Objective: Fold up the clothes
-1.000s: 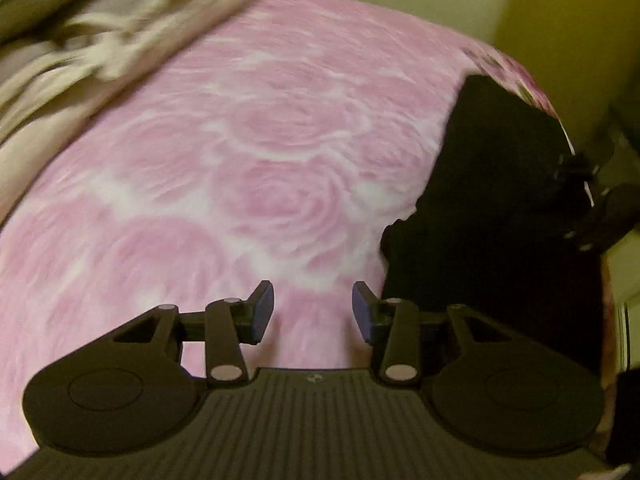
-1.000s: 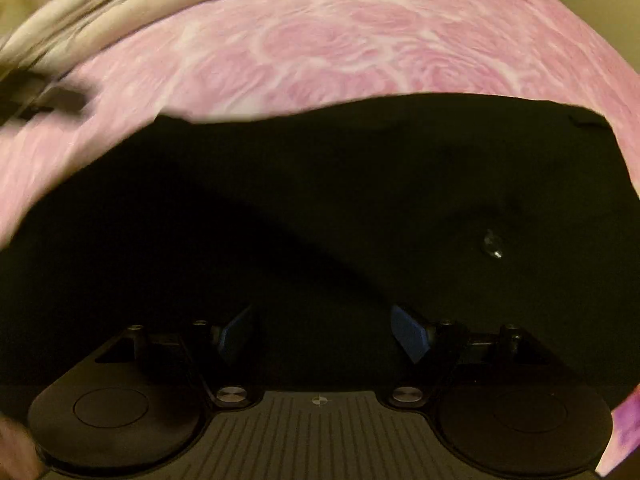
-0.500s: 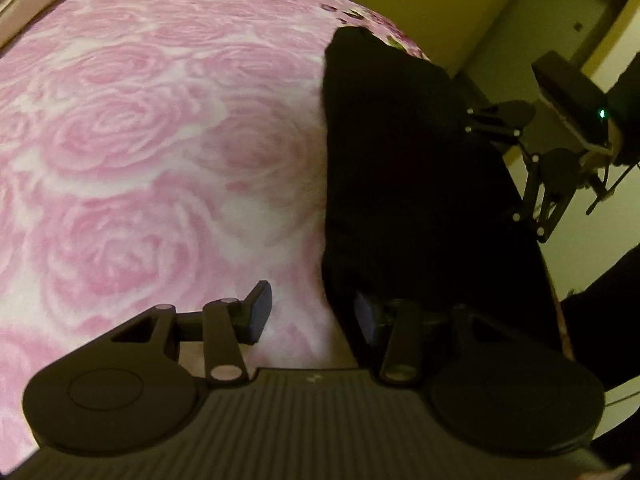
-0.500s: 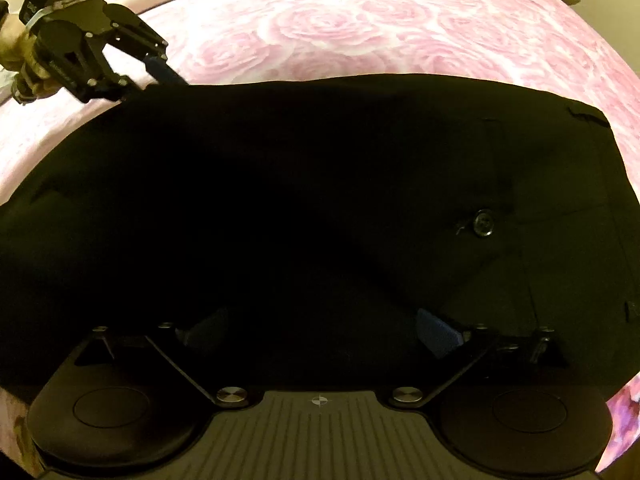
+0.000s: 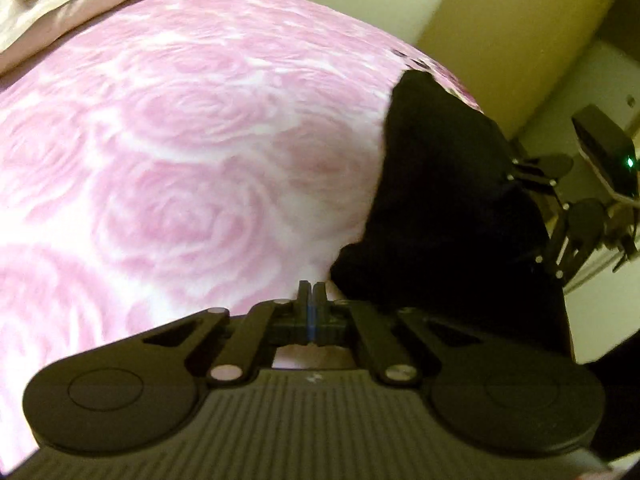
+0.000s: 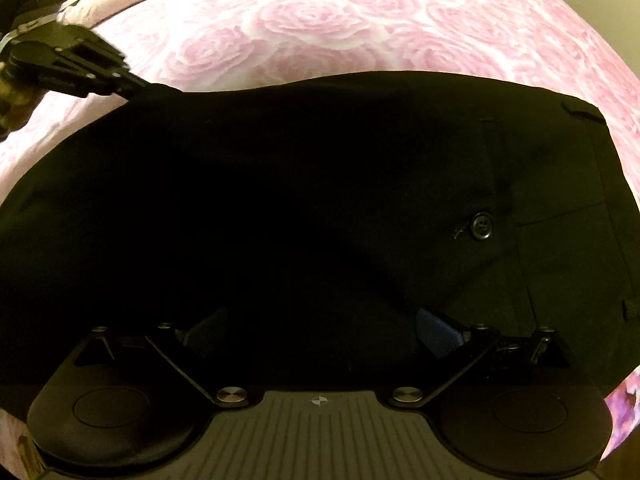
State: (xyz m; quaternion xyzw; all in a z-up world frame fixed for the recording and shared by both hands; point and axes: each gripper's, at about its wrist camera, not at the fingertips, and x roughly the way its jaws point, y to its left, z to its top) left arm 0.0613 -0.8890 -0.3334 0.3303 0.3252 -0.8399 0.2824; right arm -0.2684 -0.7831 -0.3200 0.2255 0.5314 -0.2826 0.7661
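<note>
Pink rose-print bed (image 5: 192, 168); black trousers (image 6: 320, 200) spread flat on it.

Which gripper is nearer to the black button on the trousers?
Right. The right gripper hovers open over the trousers near the button; the left gripper is shut at their far corner.

Home bedroom, bed with pink rose-print bedspread (image 5: 192, 168), beige bedding (image 5: 60, 4) bunched behind

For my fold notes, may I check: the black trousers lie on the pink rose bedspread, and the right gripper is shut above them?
Not quite: the right gripper is open, its jaws spread wide above the black trousers, as the right wrist view shows. The trousers do lie on the pink rose bedspread.
</note>
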